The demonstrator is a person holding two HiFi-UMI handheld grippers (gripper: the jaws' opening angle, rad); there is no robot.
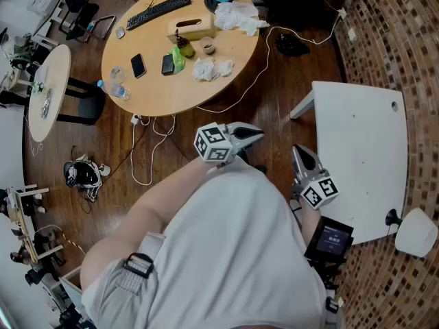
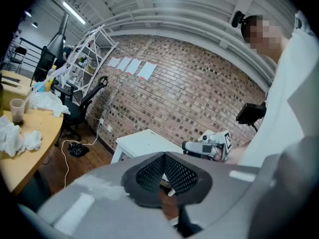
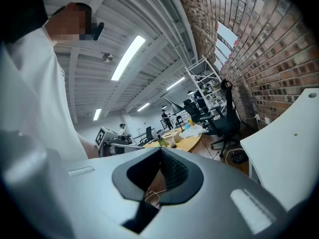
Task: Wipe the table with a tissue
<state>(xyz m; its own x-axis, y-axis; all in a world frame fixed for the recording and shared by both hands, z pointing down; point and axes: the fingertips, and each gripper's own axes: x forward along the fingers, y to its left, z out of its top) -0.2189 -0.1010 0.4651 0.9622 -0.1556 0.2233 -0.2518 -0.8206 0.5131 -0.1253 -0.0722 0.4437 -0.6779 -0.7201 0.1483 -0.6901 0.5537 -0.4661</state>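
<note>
Crumpled white tissues (image 1: 211, 68) lie on the round wooden table (image 1: 158, 91), with a larger heap (image 1: 236, 17) and a tissue box (image 1: 192, 28) farther back. In the left gripper view the tissues (image 2: 15, 136) show at the far left. My left gripper (image 1: 259, 134) hovers over the floor short of that table, jaws shut and empty (image 2: 164, 156). My right gripper (image 1: 297, 149) is held beside the white table (image 1: 357, 149), with its jaws closed together on nothing (image 3: 160, 151). Both grippers are well away from the tissues.
The round table also carries a keyboard (image 1: 158, 11), two phones (image 1: 138, 65), a green bottle (image 1: 180, 50), a cup (image 1: 207, 45) and a water bottle (image 1: 116, 88). White cables (image 1: 147, 149) trail over the wooden floor. A small side table (image 1: 48, 91) stands at the left.
</note>
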